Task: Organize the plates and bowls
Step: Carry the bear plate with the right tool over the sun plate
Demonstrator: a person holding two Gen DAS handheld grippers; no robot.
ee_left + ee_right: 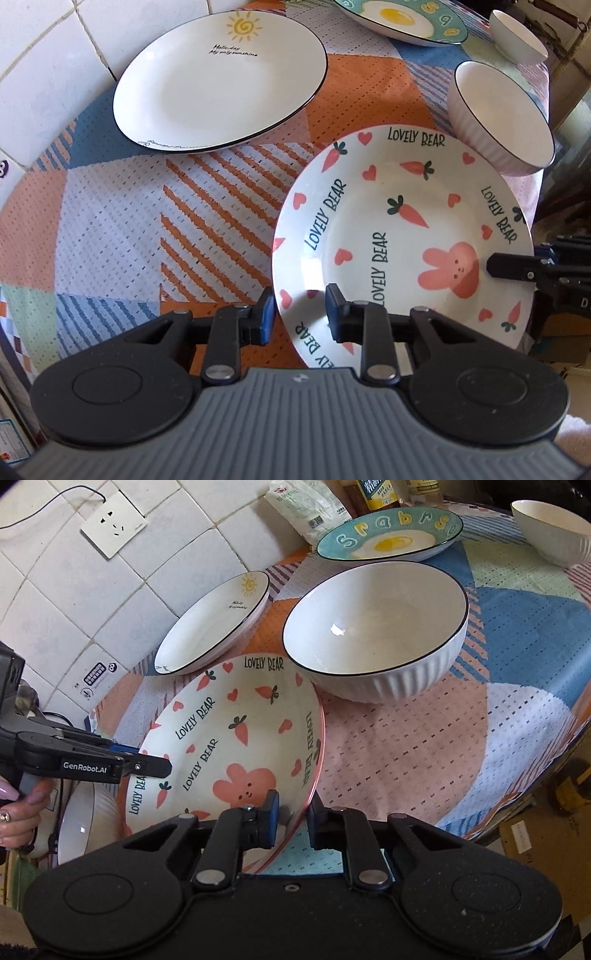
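A white "Lovely Bear" plate (388,236) (236,746) with a pink rabbit and carrots lies on the patchwork tablecloth (122,221). My left gripper (299,314) is shut on its near-left rim, one finger outside the edge and one inside. In the right wrist view the left gripper (147,760) comes in from the left. My right gripper (293,814) is shut on the opposite rim, and one of its fingers (509,267) shows over the rabbit side. The plate looks slightly tilted.
A sun plate (218,81) (214,624) lies by the tiled wall. A ribbed black-rimmed bowl (498,118) (376,627) sits just beyond the held plate. Farther back are an egg plate (388,535), a white bowl (554,528), a bag (306,509) and bottles. The table edge runs on the right.
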